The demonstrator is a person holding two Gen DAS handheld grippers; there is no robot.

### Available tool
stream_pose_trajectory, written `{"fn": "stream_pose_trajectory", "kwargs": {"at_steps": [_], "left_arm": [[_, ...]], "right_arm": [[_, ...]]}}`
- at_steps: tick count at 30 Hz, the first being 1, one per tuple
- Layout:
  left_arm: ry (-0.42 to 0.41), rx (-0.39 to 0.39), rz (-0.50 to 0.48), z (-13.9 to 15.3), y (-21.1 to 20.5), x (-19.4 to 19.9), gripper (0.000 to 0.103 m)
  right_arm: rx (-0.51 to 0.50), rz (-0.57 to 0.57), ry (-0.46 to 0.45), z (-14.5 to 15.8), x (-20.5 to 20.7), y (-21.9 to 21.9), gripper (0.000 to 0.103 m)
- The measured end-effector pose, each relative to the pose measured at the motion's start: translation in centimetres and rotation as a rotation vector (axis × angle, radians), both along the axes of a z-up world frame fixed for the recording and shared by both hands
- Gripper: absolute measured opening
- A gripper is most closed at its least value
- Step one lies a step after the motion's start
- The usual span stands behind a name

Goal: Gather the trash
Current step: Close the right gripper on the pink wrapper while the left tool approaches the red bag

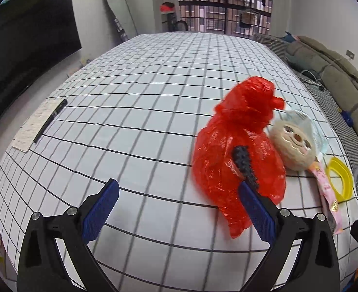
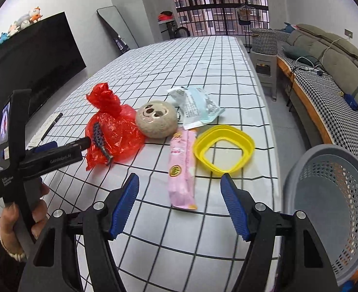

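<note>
On the checked tablecloth (image 2: 227, 73) lie a crumpled red plastic bag (image 1: 237, 146) (image 2: 115, 131) with a dark braided strip (image 1: 244, 165) on it, a pink snack wrapper (image 2: 181, 170) (image 1: 327, 199), a clear and pale-blue wrapper (image 2: 196, 107) and a yellow plastic ring (image 2: 225, 148). A round plush face (image 2: 155, 119) rests between the bag and the wrappers. My left gripper (image 1: 179, 209) (image 2: 67, 146) is open, its right finger just in front of the red bag. My right gripper (image 2: 180, 206) is open, with the near end of the pink wrapper lying ahead between its fingertips.
A grey perforated basket (image 2: 329, 209) stands at the table's right edge, close to my right gripper. A sheet of paper with a black pen (image 1: 50, 119) lies at the table's left edge. A sofa (image 2: 337, 56) runs along the right, a dark screen (image 2: 32, 56) along the left.
</note>
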State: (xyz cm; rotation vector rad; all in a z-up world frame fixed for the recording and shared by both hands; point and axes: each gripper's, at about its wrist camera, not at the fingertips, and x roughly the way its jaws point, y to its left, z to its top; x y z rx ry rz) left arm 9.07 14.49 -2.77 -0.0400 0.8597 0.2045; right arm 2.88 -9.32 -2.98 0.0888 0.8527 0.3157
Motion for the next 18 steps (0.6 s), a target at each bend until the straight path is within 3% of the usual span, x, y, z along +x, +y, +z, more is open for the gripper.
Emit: {"fn": "stream_pose_trajectory", "kwargs": {"at_steps": [6,13,18], "left_arm": [[-0.007,-0.014,0.06,0.3,2.8,-0.2,0.097],[-0.026,-0.038,0.058,1.0,4.1,-1.1,0.097],[-0.032,-0.062,0.029,1.1,3.7,-1.8,0.097]], "right_arm": [[-0.028,0.017,0.034,-1.0,1.1,1.9,0.067],[-0.079,-0.018,0.065,-1.9,2.9,2.8,0.066],[-0.122,-0.026,0.085,-2.6,3.6,3.6,0.057]]}}
